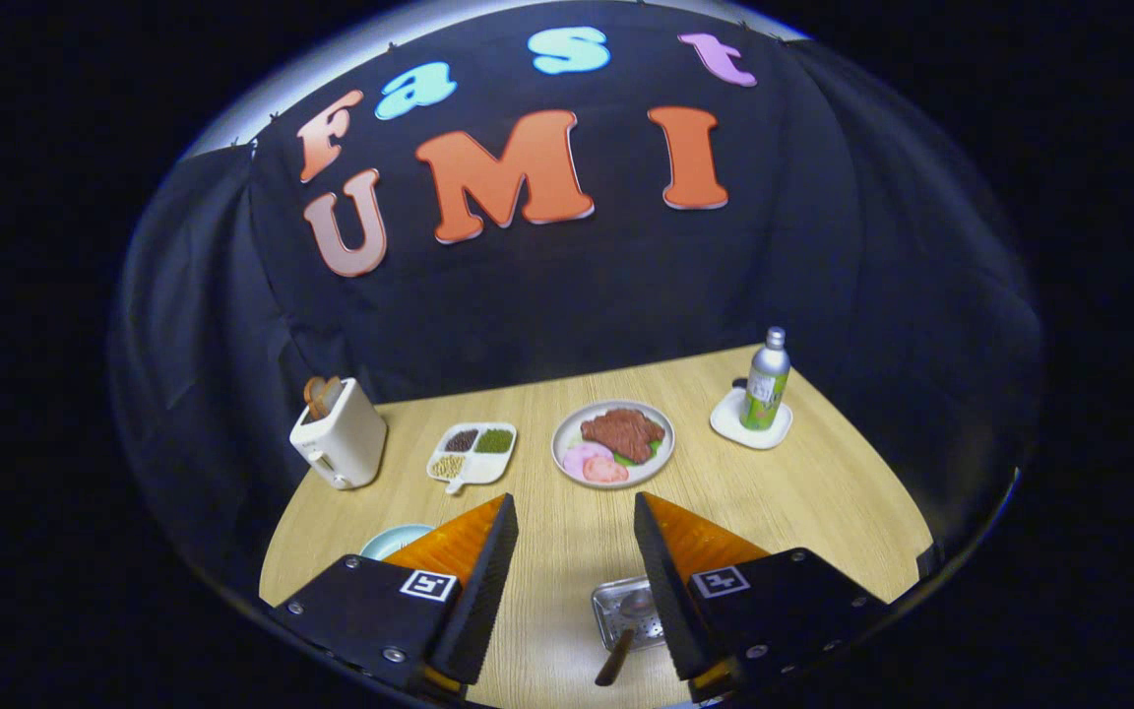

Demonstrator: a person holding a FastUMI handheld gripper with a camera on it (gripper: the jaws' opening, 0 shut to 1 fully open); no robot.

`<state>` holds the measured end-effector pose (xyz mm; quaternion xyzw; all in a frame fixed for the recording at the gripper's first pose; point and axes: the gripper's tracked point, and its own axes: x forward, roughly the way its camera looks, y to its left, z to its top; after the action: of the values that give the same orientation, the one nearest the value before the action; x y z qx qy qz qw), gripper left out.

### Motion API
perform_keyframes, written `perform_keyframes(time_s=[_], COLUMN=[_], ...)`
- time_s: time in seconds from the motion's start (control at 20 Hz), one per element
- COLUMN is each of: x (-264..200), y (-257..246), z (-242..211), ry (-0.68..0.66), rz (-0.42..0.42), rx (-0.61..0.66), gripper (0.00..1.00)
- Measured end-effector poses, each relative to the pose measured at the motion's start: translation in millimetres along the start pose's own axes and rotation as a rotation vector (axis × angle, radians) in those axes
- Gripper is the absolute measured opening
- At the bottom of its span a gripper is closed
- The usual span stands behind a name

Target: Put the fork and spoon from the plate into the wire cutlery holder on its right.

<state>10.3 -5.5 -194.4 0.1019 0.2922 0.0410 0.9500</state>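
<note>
Wood-grain table [567, 537] carries a perforated metal tray [623, 609] between the spread, empty fingers [575, 522].

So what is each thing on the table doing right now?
gripper: open, holding nothing, above the table.
toaster: upright, toast in its slot.
divided dish: filled.
plate of food: full.
bottle: upright, capped, on a white coaster.
metal tray: spoon lying in it.
</note>
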Motion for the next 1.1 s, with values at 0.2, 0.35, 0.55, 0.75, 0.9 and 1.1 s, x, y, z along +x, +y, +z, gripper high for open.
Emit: perform_keyframes(time_s=[0.2,0.35,0.55,0.75,0.9,1.1], x=[-14,-22,-19,-17,-4,19], y=[23,50,81,117,156,202], z=[43,53,63,69,52,11], ry=[-0.199,-0.269,-0.335,-0.401,-0.357,-0.242], rz=[-0.033,-0.022,-0.014,0.002,0.051,0.096], rx=[-0.066,-0.077,-0.037,-0.046,-0.077,-0.1], gripper=[0.85,0.85,0.86,0.89,0.89,0.89])
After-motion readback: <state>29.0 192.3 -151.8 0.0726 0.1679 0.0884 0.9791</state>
